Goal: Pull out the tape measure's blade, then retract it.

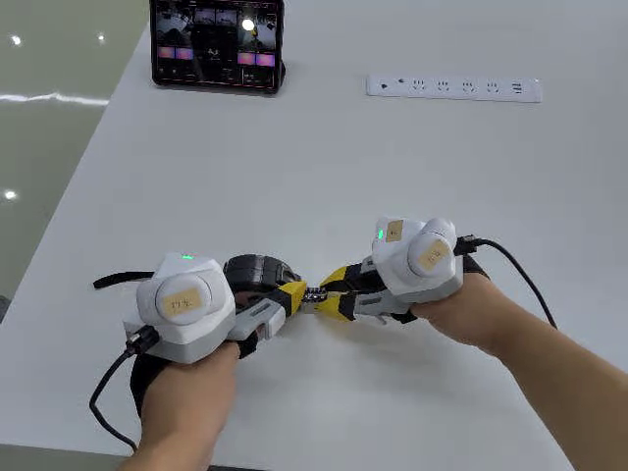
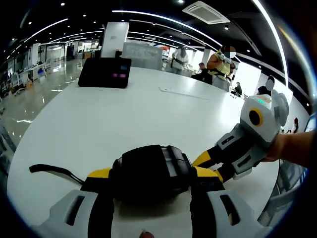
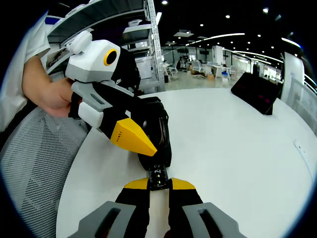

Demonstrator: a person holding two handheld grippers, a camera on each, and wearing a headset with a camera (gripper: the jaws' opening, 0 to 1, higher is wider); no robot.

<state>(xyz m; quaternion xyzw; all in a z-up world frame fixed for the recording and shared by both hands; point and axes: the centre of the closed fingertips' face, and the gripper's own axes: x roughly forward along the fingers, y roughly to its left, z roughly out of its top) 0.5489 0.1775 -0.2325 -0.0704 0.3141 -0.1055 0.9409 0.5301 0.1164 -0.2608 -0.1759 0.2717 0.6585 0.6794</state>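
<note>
A black tape measure lies on the white table, and my left gripper is shut on its case. In the left gripper view the case sits between the yellow-tipped jaws of the left gripper. My right gripper faces it from the right, shut on the blade's end hook. In the right gripper view a short piece of blade runs from the case into the closed tips of the right gripper. The case's black strap trails to the left.
A dark tablet stands at the far edge of the table and a white power strip lies at the far right. The table's left edge drops to a glossy floor. Cables trail from both grippers toward me.
</note>
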